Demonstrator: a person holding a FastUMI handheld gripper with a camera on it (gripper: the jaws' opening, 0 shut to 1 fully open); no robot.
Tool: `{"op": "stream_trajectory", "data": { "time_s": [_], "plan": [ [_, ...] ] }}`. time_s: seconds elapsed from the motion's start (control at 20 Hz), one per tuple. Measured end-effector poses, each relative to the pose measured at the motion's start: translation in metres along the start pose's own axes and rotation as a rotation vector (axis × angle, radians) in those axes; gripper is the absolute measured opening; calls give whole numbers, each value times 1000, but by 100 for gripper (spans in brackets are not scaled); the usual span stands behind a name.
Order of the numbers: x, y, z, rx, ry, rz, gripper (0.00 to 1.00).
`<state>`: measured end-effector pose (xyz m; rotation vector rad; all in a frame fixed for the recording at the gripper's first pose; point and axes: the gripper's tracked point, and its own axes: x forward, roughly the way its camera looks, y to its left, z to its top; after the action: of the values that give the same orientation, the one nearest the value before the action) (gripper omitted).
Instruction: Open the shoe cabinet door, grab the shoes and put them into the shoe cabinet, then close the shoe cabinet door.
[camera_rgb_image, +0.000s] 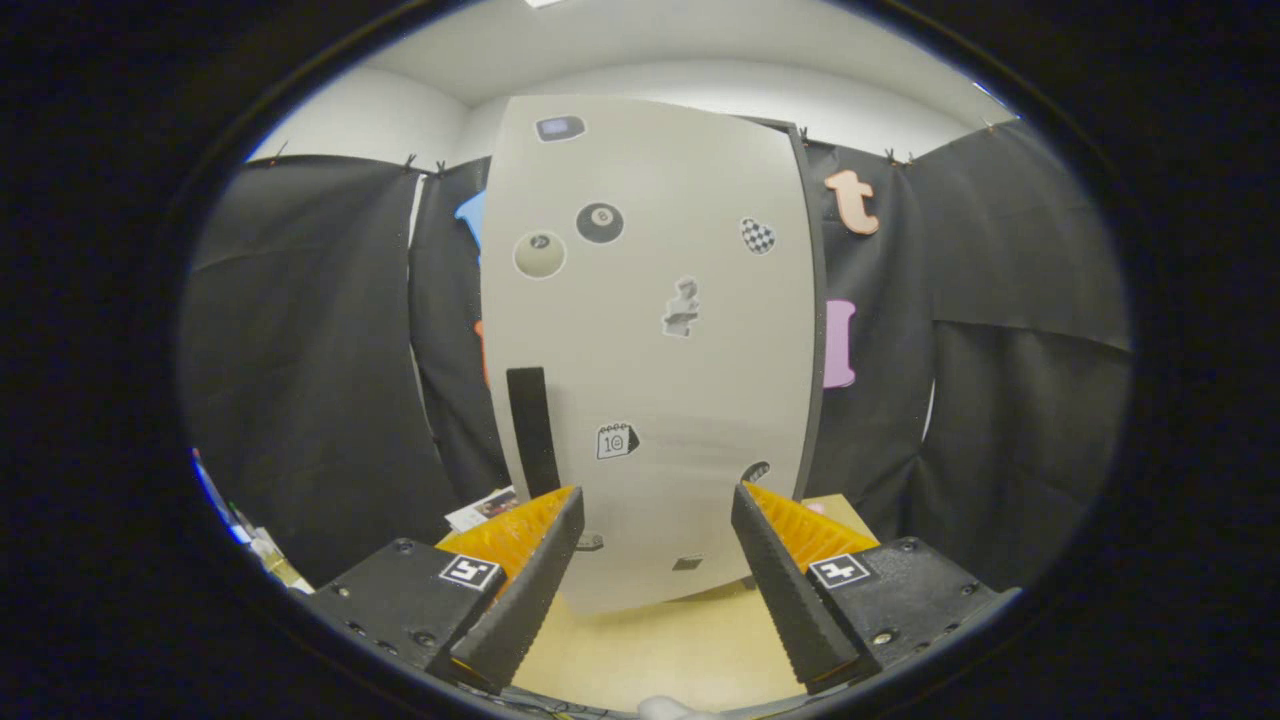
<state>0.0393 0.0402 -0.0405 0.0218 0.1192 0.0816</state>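
A tall pale shoe cabinet stands upright straight ahead of me, its door shut and dotted with several stickers. A dark vertical handle runs down the door's left side, just above my left finger. My gripper is open, its fingers spread wide before the lower part of the door, with nothing between them. The cabinet rests on a light wooden surface.
Black cloth walls stand close on both sides of the cabinet. Some printed paper lies low at the cabinet's left, behind my left finger. A small white object shows at the near edge of the wooden surface.
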Motion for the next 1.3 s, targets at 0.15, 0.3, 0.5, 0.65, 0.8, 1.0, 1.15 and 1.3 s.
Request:
{"op": "stream_trajectory", "data": {
  "time_s": [0.15,0.3,0.5,0.65,0.8,1.0,1.15,1.3],
  "plan": [
    [-26,-19,15,-6,-27,-57,97],
    [-52,-26,25,-1,-38,-79,97],
    [-86,-33,36,3,-58,-123,97],
    [-106,-29,40,-9,-80,-132,97],
    [-121,-24,46,-17,-108,-133,97],
    [-129,-23,49,-70,-130,-158,97],
    [-130,-15,48,-85,-131,-148,97],
    [-132,-15,49,-77,-128,-140,98]
  ]
}}
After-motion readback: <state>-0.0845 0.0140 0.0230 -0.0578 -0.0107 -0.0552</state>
